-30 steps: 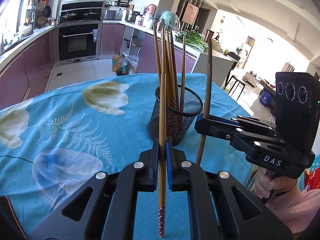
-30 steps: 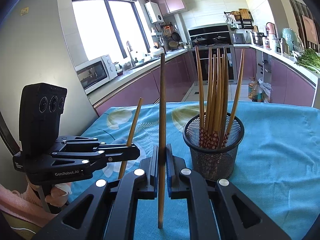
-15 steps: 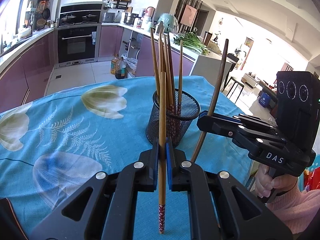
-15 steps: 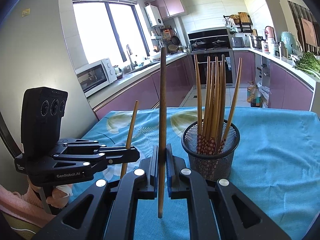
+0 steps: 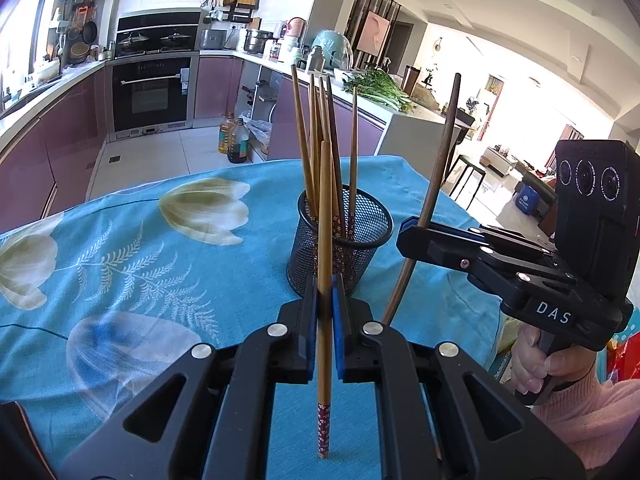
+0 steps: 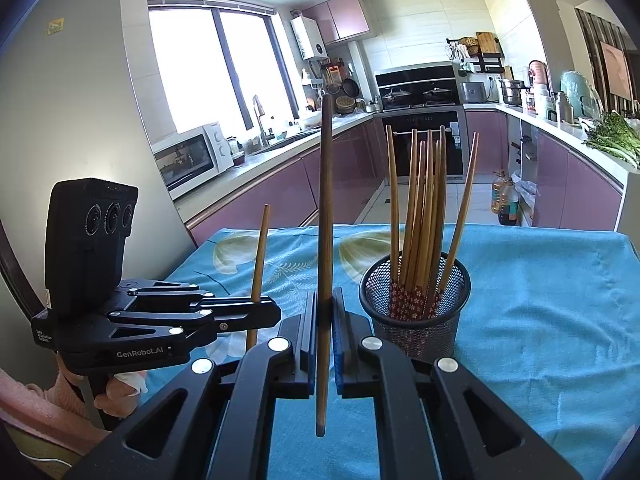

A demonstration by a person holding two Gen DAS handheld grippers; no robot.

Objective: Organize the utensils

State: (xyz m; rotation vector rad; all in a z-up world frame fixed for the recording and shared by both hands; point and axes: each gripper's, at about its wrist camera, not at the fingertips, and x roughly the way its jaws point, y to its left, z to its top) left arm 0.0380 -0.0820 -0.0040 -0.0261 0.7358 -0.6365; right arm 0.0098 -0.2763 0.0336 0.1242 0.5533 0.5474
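Observation:
A black mesh holder [image 5: 344, 236] [image 6: 416, 312] stands on the blue flowered tablecloth with several bamboo chopsticks [image 5: 316, 144] [image 6: 424, 216] upright in it. My left gripper [image 5: 325, 312] [image 6: 262, 314] is shut on a light bamboo chopstick [image 5: 325, 240] [image 6: 259, 256] with a red patterned end, held upright just in front of the holder. My right gripper [image 6: 325, 320] [image 5: 416, 232] is shut on a dark brown chopstick [image 6: 325, 220] [image 5: 438, 172], held to the holder's right in the left wrist view and leaning away from it.
The tablecloth [image 5: 120, 264] covers a table [image 6: 560, 288] whose far edge faces the kitchen floor. Purple cabinets, an oven [image 5: 150, 92] and counters lie beyond. A hand in a pink sleeve [image 5: 584, 400] holds the right gripper's handle.
The holder sits lower in both views than before, as both grippers lifted a little. The dark chopstick in the right gripper has tilted, its top leaning rightward in the left wrist view.

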